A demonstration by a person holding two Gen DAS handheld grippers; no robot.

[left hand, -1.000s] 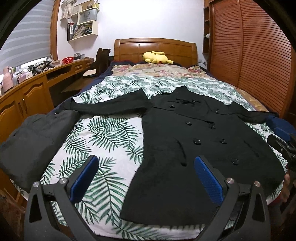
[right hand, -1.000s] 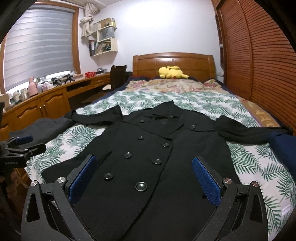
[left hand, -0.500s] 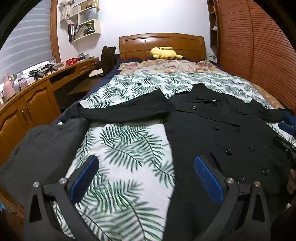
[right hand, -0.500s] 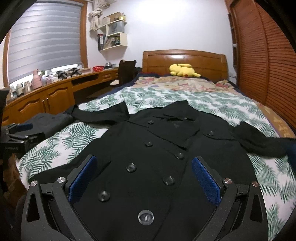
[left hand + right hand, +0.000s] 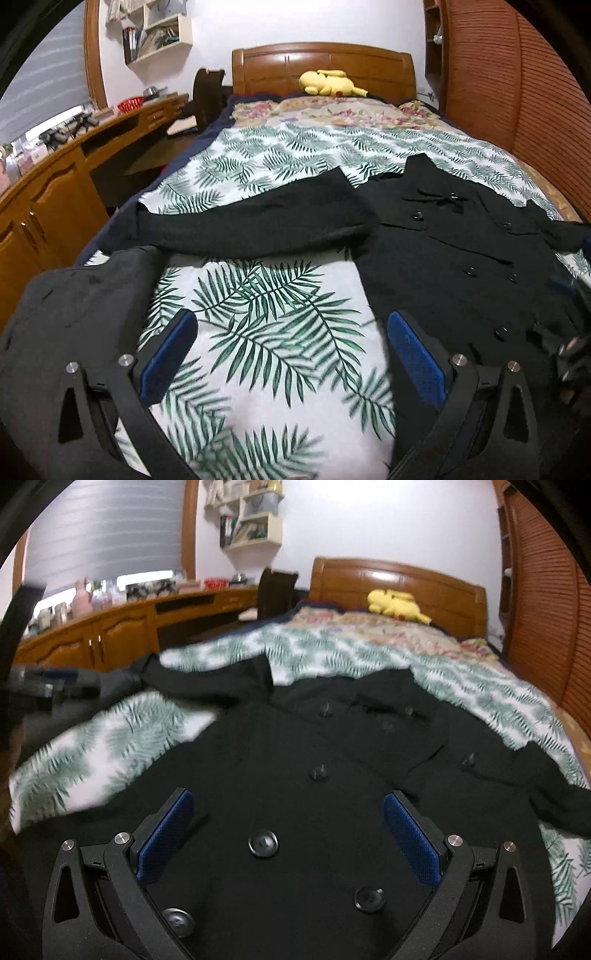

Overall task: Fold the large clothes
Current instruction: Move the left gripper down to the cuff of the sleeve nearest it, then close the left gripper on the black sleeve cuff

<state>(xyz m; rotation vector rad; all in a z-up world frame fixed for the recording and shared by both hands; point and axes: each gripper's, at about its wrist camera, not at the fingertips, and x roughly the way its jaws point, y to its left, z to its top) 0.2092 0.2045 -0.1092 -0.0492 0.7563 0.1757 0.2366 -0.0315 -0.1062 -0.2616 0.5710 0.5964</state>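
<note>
One dark grey garment [image 5: 70, 314], soft and matte, lies bunched at the left edge of the bed [image 5: 317, 70], partly hanging over the side. Beside it, one leaf-print sheet [image 5: 266, 314] in green on white covers the mattress, smooth and flat under the left gripper [image 5: 291, 350], whose two blue ribbed pads [image 5: 168, 354] stand wide apart with nothing between them. One black coat [image 5: 461, 266] of a thick woolly weave lies spread face up to the right of that gripper, one sleeve [image 5: 258, 221] stretched straight out leftward across the sheet, touching the grey garment's top corner. In the left wrist view about seven round black buttons [image 5: 416, 215] show in two columns down the coat's front. The right gripper [image 5: 288, 834] hangs low over the coat's lower front, jaws likewise spread wide and empty, with one glossy button [image 5: 263, 843] between them and two more near its frame. At the wooden headboard rests one yellow plush toy [image 5: 330, 83]. Ribbed brown wardrobe doors [image 5: 535, 96] run along the right.
</note>
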